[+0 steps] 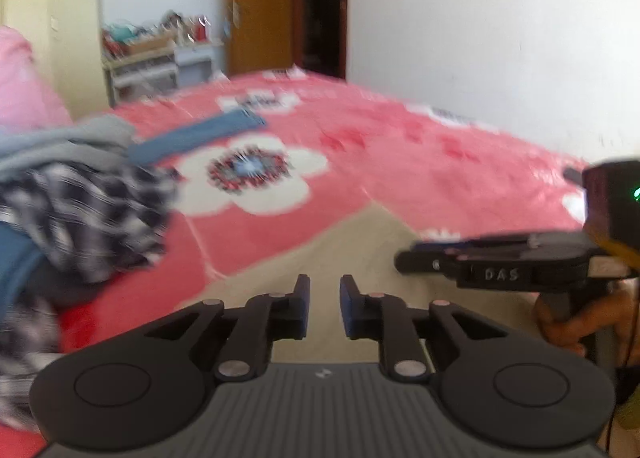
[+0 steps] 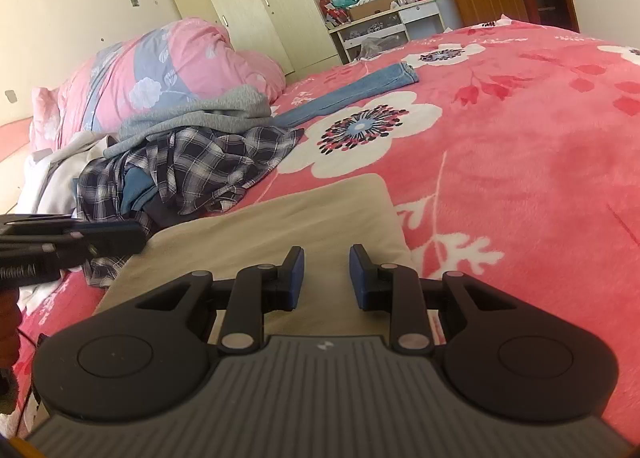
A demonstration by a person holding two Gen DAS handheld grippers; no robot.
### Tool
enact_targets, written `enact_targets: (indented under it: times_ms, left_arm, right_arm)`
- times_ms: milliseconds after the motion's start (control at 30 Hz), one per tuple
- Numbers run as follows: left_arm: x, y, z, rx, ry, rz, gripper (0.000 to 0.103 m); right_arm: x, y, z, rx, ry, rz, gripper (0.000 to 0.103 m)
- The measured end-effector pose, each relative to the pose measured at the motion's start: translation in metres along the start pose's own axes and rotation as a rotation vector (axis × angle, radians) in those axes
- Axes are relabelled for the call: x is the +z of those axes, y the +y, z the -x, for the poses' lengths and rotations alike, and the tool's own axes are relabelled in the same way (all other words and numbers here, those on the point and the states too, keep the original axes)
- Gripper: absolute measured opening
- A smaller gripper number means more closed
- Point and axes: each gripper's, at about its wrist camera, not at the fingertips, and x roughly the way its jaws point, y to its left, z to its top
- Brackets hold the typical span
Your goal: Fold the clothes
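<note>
Beige folded garment flat on pink floral blanket, near edge, directly under both grippers. Left gripper jaws narrowly apart, nothing seen between pads; view motion-blurred. Right gripper jaws narrowly apart above the beige cloth; grip on fabric cannot be told. Heap beside: plaid shirt, grey sweater, jeans. Pink quilt behind heap.
</note>
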Motion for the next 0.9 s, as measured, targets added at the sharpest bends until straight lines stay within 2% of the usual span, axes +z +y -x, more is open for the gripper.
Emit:
enact_targets:
  times_ms: [67,167,367,467,533,600,633,667,700,733,833,900]
  left_arm:
    - [0.0,0.014,-0.023,0.051,0.041,0.043,0.007]
    - [0.002,0.04,-0.039,0.063,0.052,0.168,0.005]
    - [-0.007,0.034,-0.035,0.094,0.033,0.141,0.005]
    - [-0.005,0.037,-0.038,0.09,0.026,0.158,0.006]
    - [-0.004,0.039,-0.04,0.088,0.019,0.161,0.007]
    - [-0.003,0.037,-0.038,0.098,0.013,0.15,0.008]
    - [-0.002,0.035,-0.034,0.108,0.001,0.142,0.015]
    - [-0.001,0.033,-0.027,0.119,-0.014,0.139,0.019]
    - [0.0,0.031,-0.017,0.123,-0.03,0.14,0.022]
    - [0.001,0.027,-0.006,0.114,-0.051,0.141,0.022]
    - [-0.004,0.009,0.037,0.038,-0.104,0.123,0.025]
    - [-0.013,-0.008,0.055,-0.034,-0.095,0.1,0.026]
  right_arm:
    - [0.0,0.0,0.0,-0.002,0.0,0.003,0.024]
    - [-0.001,0.001,0.0,0.001,0.001,-0.002,0.024]
    - [0.015,0.003,0.007,0.034,-0.002,-0.005,0.025]
    - [0.027,0.016,0.006,0.036,0.024,0.108,0.024]
    - [0.024,0.012,-0.006,-0.022,0.131,0.197,0.019]
    - [0.02,-0.004,0.004,-0.046,0.146,0.212,0.019]
    - [0.023,-0.008,0.015,-0.112,0.143,0.208,0.023]
    - [0.026,-0.011,0.026,-0.209,0.14,0.218,0.023]
    - [0.029,-0.012,0.037,-0.27,0.134,0.233,0.025]
    - [0.029,-0.009,0.048,-0.252,0.125,0.233,0.025]
    - [0.029,0.008,0.081,-0.101,0.097,0.204,0.024]
    - [0.024,0.022,0.097,0.002,0.099,0.198,0.024]
